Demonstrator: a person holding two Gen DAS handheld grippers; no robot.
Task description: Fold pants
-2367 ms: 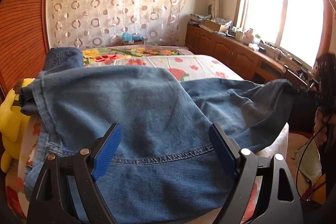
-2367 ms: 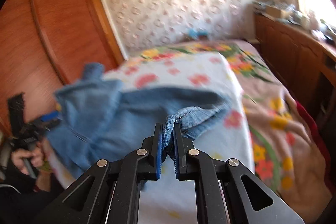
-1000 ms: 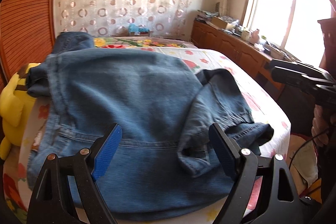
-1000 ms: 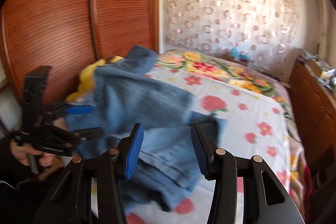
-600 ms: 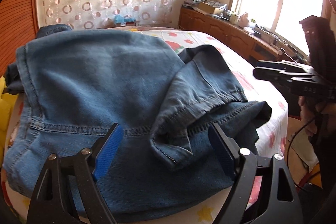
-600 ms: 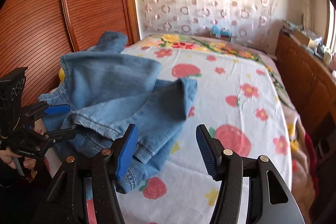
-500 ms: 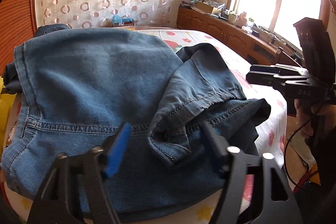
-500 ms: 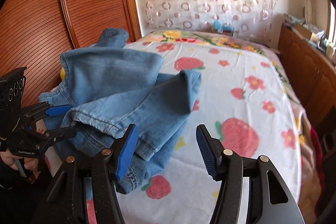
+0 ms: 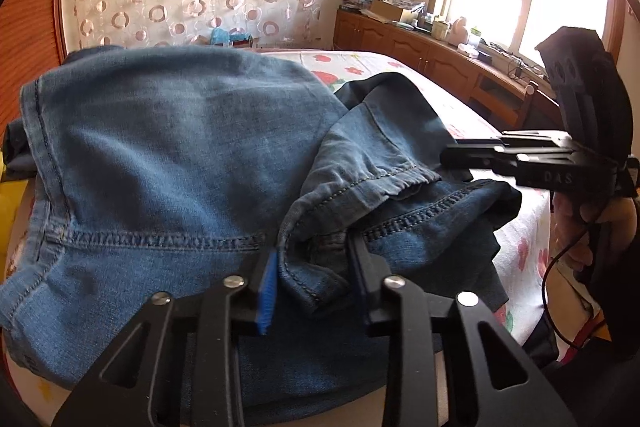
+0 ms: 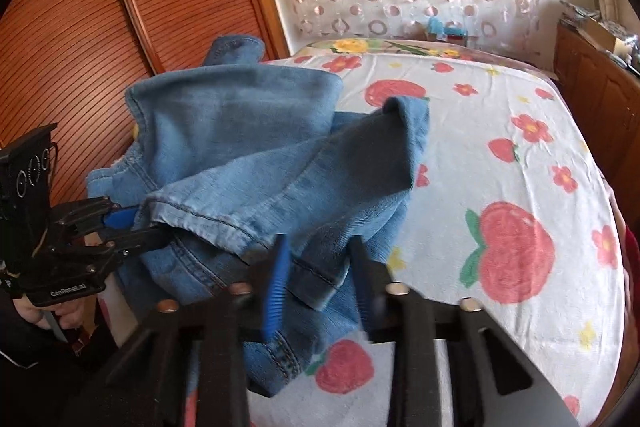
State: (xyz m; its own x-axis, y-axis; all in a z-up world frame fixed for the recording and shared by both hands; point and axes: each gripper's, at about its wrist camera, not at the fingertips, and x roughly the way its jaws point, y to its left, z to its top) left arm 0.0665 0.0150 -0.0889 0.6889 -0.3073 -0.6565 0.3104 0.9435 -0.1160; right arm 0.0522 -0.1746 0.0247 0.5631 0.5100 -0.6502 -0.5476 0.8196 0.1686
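Note:
Blue denim pants (image 9: 168, 147) lie bunched on the bed, one leg folded back over the seat. In the left wrist view my left gripper (image 9: 312, 267) has its jaws partly closed around the folded leg's hem edge (image 9: 352, 191), cloth between the pads. In the right wrist view my right gripper (image 10: 320, 267) stands half closed around the lower denim hem (image 10: 316, 275), blurred by motion. The pants (image 10: 240, 131) fill the bed's left side there. The left gripper also shows in the right wrist view (image 10: 120, 227), and the right gripper's fingers in the left wrist view (image 9: 472, 159).
The bed (image 10: 500, 147) has a white sheet with red fruit and flowers. A wooden wardrobe (image 10: 120, 7) stands at the left. A wooden cabinet (image 9: 440, 59) with clutter runs under the window at the right. A yellow plush toy (image 9: 8, 203) sits by the pants.
The right gripper let go of the leg hem, which now lies folded over the seat. Both grippers moved in onto the hems and their jaws narrowed from wide open.

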